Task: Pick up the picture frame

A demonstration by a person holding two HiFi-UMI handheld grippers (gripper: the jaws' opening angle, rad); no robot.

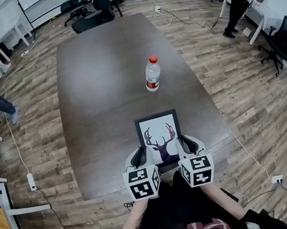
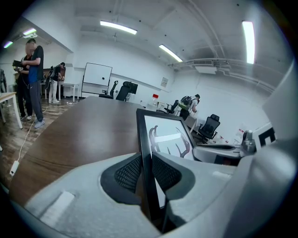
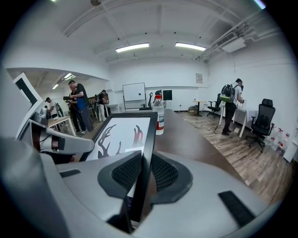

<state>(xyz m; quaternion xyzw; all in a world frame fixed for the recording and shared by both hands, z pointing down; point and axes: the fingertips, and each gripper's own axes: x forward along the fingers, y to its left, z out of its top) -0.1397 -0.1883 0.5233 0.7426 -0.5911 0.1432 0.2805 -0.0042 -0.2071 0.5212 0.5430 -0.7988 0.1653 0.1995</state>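
The picture frame (image 1: 159, 135) sits at the near edge of the table (image 1: 102, 91). It is a thin black frame around a white print of a dark deer head with antlers, face up toward my head camera. The only container on the table is a clear plastic water bottle (image 1: 152, 74) with a red cap and a white label. It stands upright near the table's middle, well beyond the frame's far edge. I cannot tell how full it is.

I have the frame caught from both sides. The left gripper (image 1: 139, 157) is clamped on the frame's left rail. In the left gripper view the black rail runs straight up between the two meshed pads (image 2: 125, 174), which press on it from either side. The right gripper (image 1: 188, 147) bites the right rail the same way, its pads closed against the thin black edge. Both grips are on the half of the frame nearest the table's edge, and the rest of the frame reaches out over the tabletop. I can't make out whether the frame's underside touches the wood.

The two grippers are side by side, pointing away from me across the table and slanting downward. Their marker cubes (image 1: 142, 182) face up just off the table's near edge. Both forearms come in from below and converge on the frame.
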